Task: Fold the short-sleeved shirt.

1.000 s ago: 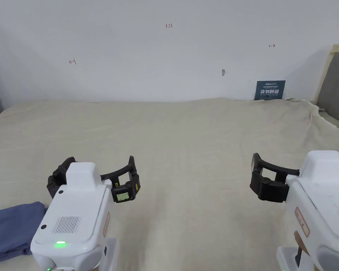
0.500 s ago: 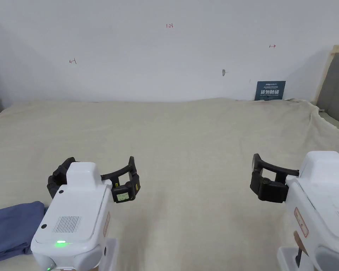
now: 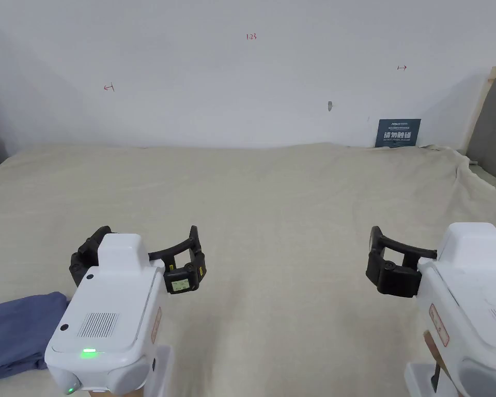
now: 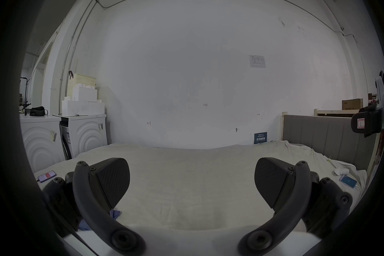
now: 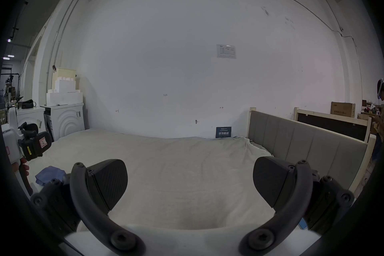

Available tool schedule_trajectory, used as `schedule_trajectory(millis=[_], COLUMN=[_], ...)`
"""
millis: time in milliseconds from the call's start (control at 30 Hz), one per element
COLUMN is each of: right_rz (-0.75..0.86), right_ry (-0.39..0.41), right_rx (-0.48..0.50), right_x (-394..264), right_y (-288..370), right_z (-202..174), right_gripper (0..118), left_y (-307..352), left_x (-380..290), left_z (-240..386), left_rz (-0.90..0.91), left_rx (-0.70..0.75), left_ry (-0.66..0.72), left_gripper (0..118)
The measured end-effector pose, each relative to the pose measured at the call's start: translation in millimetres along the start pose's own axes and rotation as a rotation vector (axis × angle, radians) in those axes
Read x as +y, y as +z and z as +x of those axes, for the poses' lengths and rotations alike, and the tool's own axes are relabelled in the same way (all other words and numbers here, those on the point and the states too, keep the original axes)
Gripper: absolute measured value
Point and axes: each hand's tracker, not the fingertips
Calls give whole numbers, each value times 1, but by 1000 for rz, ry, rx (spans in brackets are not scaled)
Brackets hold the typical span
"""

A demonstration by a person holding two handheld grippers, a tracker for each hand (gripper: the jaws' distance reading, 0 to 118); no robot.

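Observation:
A blue shirt (image 3: 14, 333) lies bunched at the near left edge of the cream-covered bed (image 3: 273, 207); it also shows as a blue heap (image 5: 48, 175) in the right gripper view and as a sliver (image 4: 115, 214) behind the left jaw. My left gripper (image 3: 138, 253) hovers just right of the shirt, jaws wide apart, nothing between them (image 4: 192, 183). My right gripper (image 5: 190, 183) hangs over the bed's near right, also open and empty; one black jaw of it (image 3: 391, 269) shows in the head view.
A grey headboard (image 5: 301, 142) runs along the bed's right side. A blue sign (image 3: 398, 133) leans on the white wall behind. White washing machines (image 4: 83, 133) stand left of the bed. Phones lie on the bed at its left (image 4: 46, 175) and right (image 4: 348, 181) edges.
The head camera has tilted slightly. The left gripper has edged a little away from me; the right gripper and the shirt stay put.

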Motion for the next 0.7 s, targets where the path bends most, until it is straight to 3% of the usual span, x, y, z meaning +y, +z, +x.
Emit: schedule_trajectory(millis=[133, 267, 367, 467, 567, 700], right_rz=[-15, -26, -160, -307, -346, -371], right_ry=[-51, -164, -221, -279, -356, -380], right_rx=[-59, -153, -124, -231, -212, -182], right_x=[0, -2, 5, 17, 24, 31], right_y=[-3, -1, -5, -10, -10, -9], right_z=[-1, 2, 9, 11, 19, 25], right_gripper=[118, 118, 118, 117, 117, 117], left_y=[0, 2, 2, 3, 3, 3], left_x=[1, 2, 3, 3, 4, 5], left_z=[-1, -3, -4, -5, -6, -6], left_rz=[0, 3, 5, 7, 10, 9], left_rx=[-4, -9, -11, -15, -13, -14], left_ry=[1, 0, -5, -6, -5, -4], left_gripper=[118, 118, 118, 118, 118, 118])
